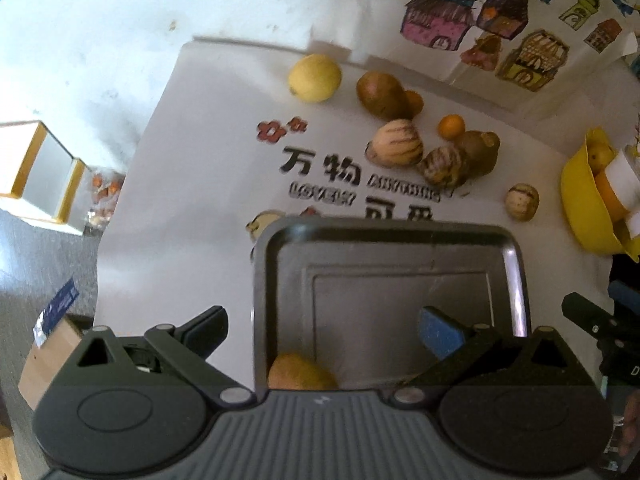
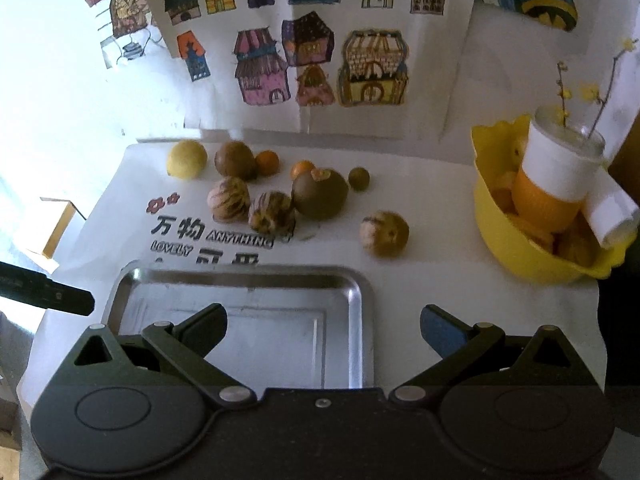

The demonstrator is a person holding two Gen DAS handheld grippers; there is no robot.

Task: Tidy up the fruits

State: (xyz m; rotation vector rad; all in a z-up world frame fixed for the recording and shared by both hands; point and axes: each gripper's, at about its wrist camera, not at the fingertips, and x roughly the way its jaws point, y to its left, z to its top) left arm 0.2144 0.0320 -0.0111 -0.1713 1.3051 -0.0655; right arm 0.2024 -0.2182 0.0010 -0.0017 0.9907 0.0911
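One orange-yellow fruit [image 1: 300, 372] lay in the near left corner of the shallow rectangular steel tray [image 1: 516, 280], low in the left wrist frame, part hidden by the tool body; in the right wrist view that corner was covered, so the fruit did not show there. The left gripper [image 1: 326, 330] hovered over the tray with its fingers spread wide and nothing between them. The right gripper [image 2: 324, 328] was likewise spread and empty above the tray's near edge.

Most of the fruit sat loose on the white printed sheet [image 2: 440, 216] beyond the tray, in the middle of the right wrist frame: a round yellow lemon [image 2: 187, 159] at the left, a dull brown round fruit [image 2: 235, 159] beside it, two small oranges [image 2: 267, 162] [image 2: 302, 168], two striped cream-and-purple fruits [image 2: 229, 199] [image 2: 272, 212] touching each other, a large brown-green fruit [image 2: 320, 195], a small green one [image 2: 359, 178], and a lone striped fruit [image 2: 385, 233] apart to the right. A yellow plastic bowl [image 2: 516, 256] at the right edge held orange pieces and a white-and-orange container.

The sorting looked barely begun, seemingly between a drop and the next pick. The lone striped fruit seemed the easiest next target: it stood clear of its neighbours and nearest the right gripper, which would need to reach forward, straddle it and close gently, since a round fruit may roll.
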